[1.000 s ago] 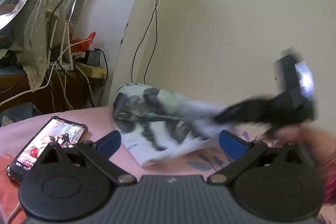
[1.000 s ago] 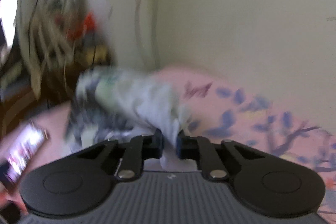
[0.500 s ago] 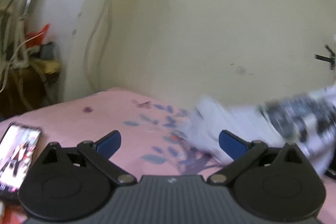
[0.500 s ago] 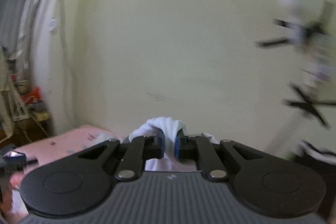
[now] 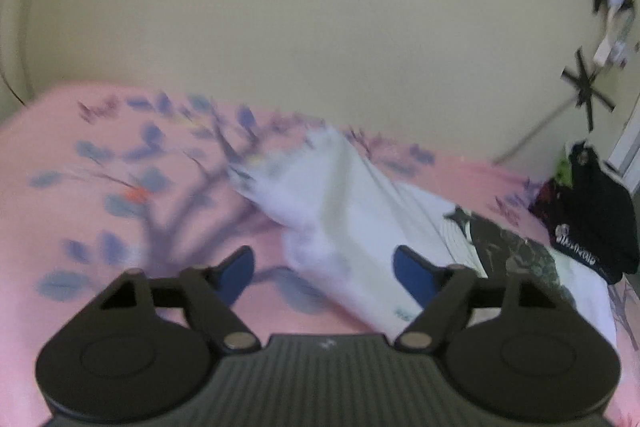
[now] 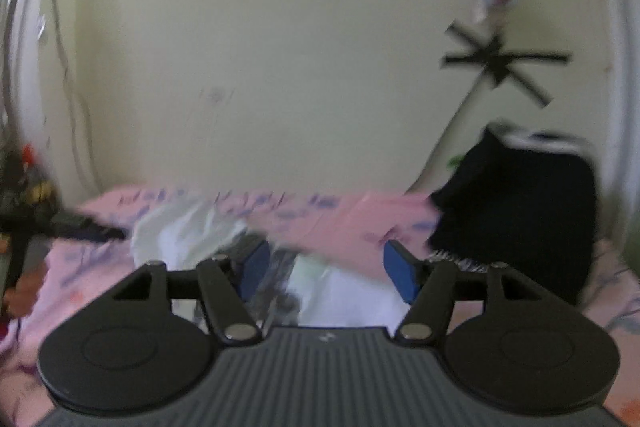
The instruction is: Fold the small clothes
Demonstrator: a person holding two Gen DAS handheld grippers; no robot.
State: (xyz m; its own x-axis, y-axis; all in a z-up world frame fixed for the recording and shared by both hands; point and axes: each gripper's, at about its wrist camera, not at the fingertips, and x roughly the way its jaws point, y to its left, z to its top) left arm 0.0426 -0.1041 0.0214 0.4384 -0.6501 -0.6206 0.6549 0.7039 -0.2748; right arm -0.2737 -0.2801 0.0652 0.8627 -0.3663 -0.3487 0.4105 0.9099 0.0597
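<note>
**A:** What do we see from the left wrist?

**B:** A pink bedsheet (image 5: 120, 195) printed with blue leaves, against a pale wall (image 5: 280, 27). On it lies a small white garment (image 5: 352, 211) with a dark print at its right end, rumpled and blurred. Our left gripper (image 5: 326, 269) hangs over its near edge. Its jaws stand apart and have just been closing; cloth shows between the blue pads (image 5: 412, 277), but they do not press on it.

**A:** And from the right wrist?

**B:** Our right gripper (image 6: 322, 269) has just been opening. Its jaws stand apart, with the white garment (image 6: 344, 295) lying loose under and between them, gripped by neither pad. A heap of dark clothing (image 6: 516, 219) sits on the sheet to the right, near the wall.
</note>
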